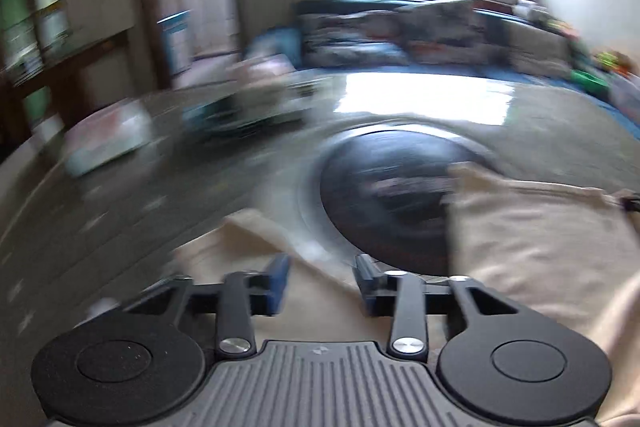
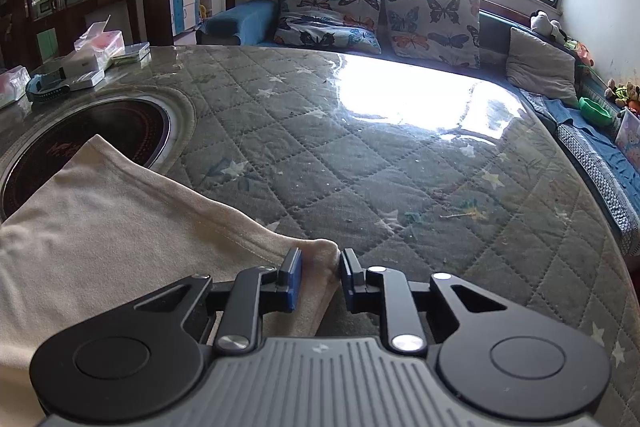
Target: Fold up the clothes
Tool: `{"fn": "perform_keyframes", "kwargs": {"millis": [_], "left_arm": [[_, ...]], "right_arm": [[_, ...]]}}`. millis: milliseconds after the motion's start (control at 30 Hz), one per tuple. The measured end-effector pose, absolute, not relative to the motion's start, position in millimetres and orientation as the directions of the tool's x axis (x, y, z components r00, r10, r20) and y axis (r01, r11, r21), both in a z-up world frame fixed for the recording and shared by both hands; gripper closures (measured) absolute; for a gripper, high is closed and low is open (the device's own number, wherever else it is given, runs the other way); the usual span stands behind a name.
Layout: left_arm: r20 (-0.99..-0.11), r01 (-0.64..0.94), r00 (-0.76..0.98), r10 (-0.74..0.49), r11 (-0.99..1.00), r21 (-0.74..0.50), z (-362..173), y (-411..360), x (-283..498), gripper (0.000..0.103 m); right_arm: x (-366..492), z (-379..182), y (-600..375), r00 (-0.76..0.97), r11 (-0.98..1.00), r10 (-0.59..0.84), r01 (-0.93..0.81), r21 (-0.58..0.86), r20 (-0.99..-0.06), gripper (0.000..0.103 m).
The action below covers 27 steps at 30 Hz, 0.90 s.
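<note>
Both tools gape apart over the beige garment [image 2: 120,227] on the table [image 2: 360,167]: right tool [image 2: 320,279] straddling its corner, left tool [image 1: 322,281] at the blurred six o'clock edge.

The cloth [image 2: 120,227] is plain cream. The bench [image 2: 360,167] wears a grey-green quilted diamond cover with pale stars, around a black disc [image 2: 80,139]. 2 cushions [image 2: 436,23] show butterflies; the sofa [image 2: 248,15] is blue.
</note>
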<state>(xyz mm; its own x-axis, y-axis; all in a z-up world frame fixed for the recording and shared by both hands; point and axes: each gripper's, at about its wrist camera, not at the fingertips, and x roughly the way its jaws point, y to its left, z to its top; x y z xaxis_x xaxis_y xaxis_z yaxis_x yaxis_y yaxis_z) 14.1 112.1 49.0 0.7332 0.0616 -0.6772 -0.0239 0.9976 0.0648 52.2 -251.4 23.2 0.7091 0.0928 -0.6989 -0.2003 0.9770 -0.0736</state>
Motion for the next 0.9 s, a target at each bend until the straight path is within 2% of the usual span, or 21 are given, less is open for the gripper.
{"fn": "perform_keyframes", "kwargs": {"millis": [267,367,400,500,567,667,900], "left_arm": [[-0.706,0.204,0.701,-0.101,0.977,0.063,35,37,87,0.059],[-0.707,0.241,0.699,-0.106,0.966,0.094,28,24,105,0.06],[-0.712,0.253,0.692,-0.114,0.963,0.091,26,22,110,0.064],[-0.728,0.28,0.673,-0.135,0.956,0.082,19,20,122,0.087],[-0.72,0.277,0.682,-0.13,0.957,0.09,18,21,128,0.094],[-0.711,0.262,0.695,-0.109,0.959,0.109,17,23,137,0.098],[-0.691,0.21,0.721,-0.044,0.965,0.158,15,31,163,0.098]], "right_arm": [[62,30,-258,0.706,0.976,0.099,-0.207,-0.071,-0.701,0.093],[75,32,-261,0.704,0.974,0.103,-0.216,-0.074,-0.703,0.095],[80,32,-260,0.704,0.972,0.103,-0.22,-0.077,-0.703,0.095],[91,33,-256,0.703,0.968,0.106,-0.233,-0.087,-0.703,0.095],[98,33,-254,0.705,0.967,0.107,-0.237,-0.092,-0.701,0.095],[117,32,-248,0.71,0.964,0.103,-0.244,-0.106,-0.697,0.096],[161,29,-235,0.716,0.961,0.086,-0.244,-0.133,-0.692,0.096]]}}
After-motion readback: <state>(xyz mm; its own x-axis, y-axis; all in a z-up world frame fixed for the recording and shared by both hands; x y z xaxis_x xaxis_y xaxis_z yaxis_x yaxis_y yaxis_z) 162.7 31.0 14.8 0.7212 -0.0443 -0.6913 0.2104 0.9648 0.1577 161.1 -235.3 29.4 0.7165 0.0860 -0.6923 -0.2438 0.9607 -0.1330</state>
